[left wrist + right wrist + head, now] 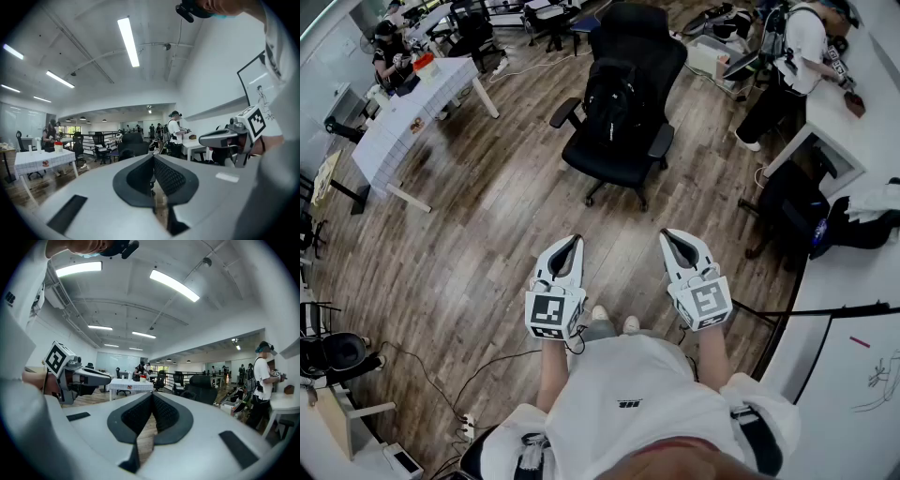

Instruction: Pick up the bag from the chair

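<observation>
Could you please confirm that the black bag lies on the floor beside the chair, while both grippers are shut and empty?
Not quite. The bag sits on the seat of the chair, against its backrest, not on the floor; the head view shows it. The rest stands: the left gripper and right gripper both have their jaws shut on nothing.

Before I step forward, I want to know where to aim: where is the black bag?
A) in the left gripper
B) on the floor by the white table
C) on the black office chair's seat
C: the black bag sits on the seat of the black office chair, against its backrest.
</observation>
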`<state>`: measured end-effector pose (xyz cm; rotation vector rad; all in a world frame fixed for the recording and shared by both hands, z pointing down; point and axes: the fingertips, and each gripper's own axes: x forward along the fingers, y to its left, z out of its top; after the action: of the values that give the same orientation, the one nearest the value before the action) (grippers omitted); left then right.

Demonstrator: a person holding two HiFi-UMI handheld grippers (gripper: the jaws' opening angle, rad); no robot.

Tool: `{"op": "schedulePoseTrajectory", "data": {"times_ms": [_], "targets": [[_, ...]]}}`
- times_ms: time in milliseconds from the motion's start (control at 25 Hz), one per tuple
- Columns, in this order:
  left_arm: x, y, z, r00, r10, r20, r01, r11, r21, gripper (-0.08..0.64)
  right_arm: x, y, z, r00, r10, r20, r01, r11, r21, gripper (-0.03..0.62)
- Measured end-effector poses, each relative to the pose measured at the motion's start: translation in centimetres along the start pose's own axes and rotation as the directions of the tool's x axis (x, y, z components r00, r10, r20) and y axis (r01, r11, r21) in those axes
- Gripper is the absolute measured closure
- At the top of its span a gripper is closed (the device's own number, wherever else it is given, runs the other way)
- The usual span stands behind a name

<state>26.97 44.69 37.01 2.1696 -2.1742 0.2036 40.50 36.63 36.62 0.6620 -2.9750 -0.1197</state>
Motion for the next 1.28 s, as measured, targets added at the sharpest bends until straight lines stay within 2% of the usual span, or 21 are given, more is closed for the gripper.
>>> {"op": "schedulePoseTrajectory", "data": {"times_ms": [200,680,1000,1280], "targets": [[-0.2,-0.3,-0.2,1.0,0.012,0.001,-0.012,1.0,0.001,0.548,0.2,-0.3,-0.5,1.0,-0.014,0.004,0.014,0.999,0.039,0.597],[2.5,1.2,-0.6,1.0,0.016,-0.005,-0.016,1.0,-0.001,0.548,3.6,-1.4,-1.8,0.999,0.014,-0.031,-0.013,0.999,0.039,0.597],[6.1,5.8,-1.3,1.0,0.005,-0.003,-0.005,1.0,-0.013,0.548,8.8,-2.5,-2.6,0.998,0.011,-0.06,-0.009,0.999,0.035,0.597],[10.3,11.6,-1.3,1.0,-0.016,-0.007,0.016,0.999,-0.034,0.548,15.1,-3.6,-2.8,0.995,-0.012,-0.099,0.015,1.0,0.026,0.597]]}}
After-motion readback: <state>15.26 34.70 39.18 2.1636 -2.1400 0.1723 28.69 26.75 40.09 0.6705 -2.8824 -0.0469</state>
